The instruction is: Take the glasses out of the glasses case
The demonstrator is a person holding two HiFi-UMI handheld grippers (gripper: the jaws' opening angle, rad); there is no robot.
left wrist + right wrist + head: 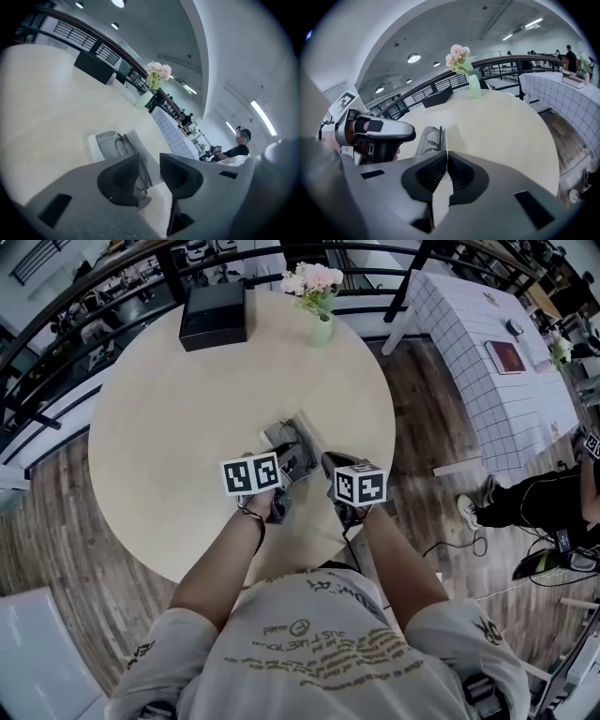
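The left tool (149, 163), jaws apart, faces glasses (124, 143) lying in the open case (100, 143).

This looks like a café-style lounge on an upper level of a big public hall – a black railing (77, 36) curves round the edge behind a pale round table (169, 456) with a vase of pink flowers (321, 329). A second table under a white checked cloth (469, 352) stands on a wood-plank floor (66, 521). A bare grey ceiling (440, 28) carries round lamps (413, 57) – and people (569, 50) gather further off.
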